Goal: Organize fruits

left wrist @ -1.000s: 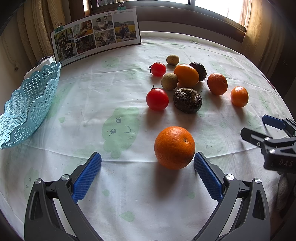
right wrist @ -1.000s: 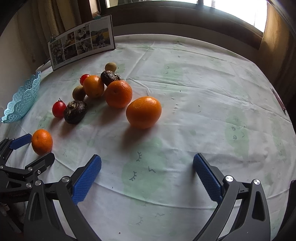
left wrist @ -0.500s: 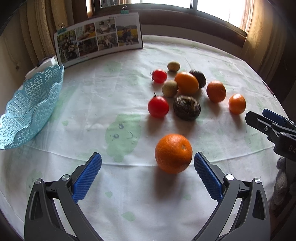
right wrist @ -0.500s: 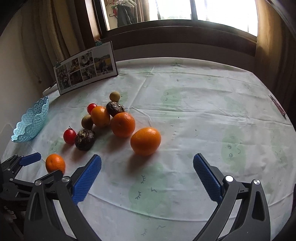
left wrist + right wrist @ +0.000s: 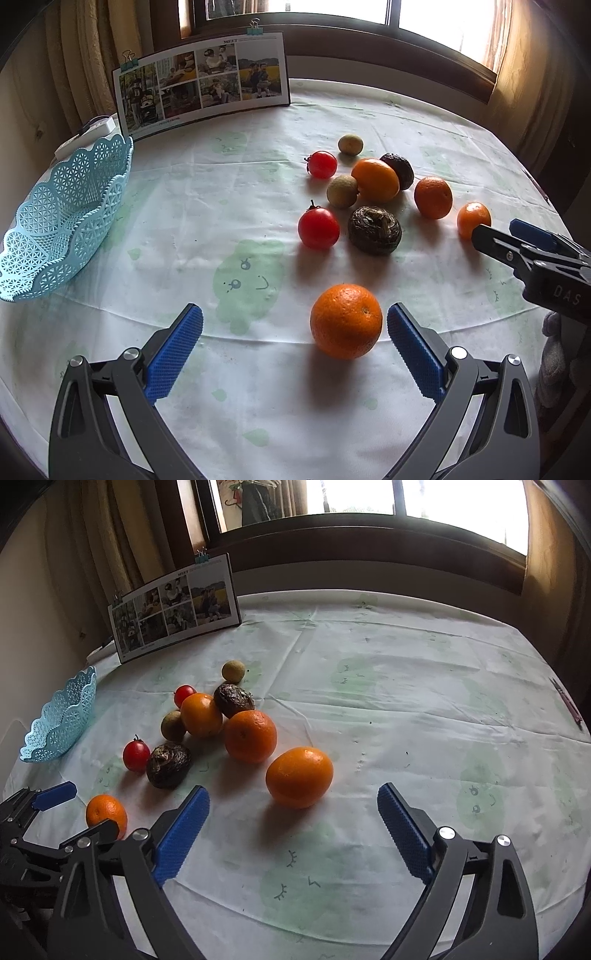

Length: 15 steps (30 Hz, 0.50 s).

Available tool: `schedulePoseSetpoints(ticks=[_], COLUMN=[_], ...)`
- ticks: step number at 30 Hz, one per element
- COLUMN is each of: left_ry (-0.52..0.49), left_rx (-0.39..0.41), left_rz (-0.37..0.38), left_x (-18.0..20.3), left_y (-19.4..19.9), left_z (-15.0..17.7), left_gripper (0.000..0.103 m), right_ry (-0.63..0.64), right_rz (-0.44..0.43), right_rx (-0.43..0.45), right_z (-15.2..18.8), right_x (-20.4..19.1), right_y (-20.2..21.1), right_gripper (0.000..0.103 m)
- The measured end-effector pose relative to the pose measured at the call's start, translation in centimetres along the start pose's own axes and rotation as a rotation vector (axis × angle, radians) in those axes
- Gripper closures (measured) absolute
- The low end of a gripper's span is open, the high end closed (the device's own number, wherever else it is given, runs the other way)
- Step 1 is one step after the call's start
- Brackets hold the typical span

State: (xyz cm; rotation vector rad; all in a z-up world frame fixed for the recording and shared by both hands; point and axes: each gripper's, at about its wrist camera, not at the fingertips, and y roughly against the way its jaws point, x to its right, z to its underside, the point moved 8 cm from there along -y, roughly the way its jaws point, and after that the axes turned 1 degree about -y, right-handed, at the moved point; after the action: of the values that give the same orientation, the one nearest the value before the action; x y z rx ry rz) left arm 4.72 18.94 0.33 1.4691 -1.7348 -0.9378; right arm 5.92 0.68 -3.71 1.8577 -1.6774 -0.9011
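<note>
nearest orange sits on the tablecloth just ahead of the left gripper, off-centre toward its right pad, not touched. vs a second ago both cameras have risen and pulled back; no fruit moved, blue basket empty. so still pre-grasp. right gripper faces another orange. both tongs wide apart, holding nothing.
</note>
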Motion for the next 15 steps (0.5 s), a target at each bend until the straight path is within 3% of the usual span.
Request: schedulePoseSetpoints(ticks=[10, 15], left_ry=[0.004, 0.002], left_rx=[-0.002, -0.005], left_rz=[0.002, 0.002], left_x=[-0.2, 0.0], left_y=[-0.1, -0.1], left_z=[0.1, 0.1], left_gripper=[0.002, 0.002], right_ry=[0.016, 0.025], right_rz=[0.003, -0.005], right_rx=[-0.026, -0.053], right_z=[-0.4, -0.6], right_x=[-0.1, -0.4], right_y=[-1.0, -2.0], right_gripper=[0.031, 0.045])
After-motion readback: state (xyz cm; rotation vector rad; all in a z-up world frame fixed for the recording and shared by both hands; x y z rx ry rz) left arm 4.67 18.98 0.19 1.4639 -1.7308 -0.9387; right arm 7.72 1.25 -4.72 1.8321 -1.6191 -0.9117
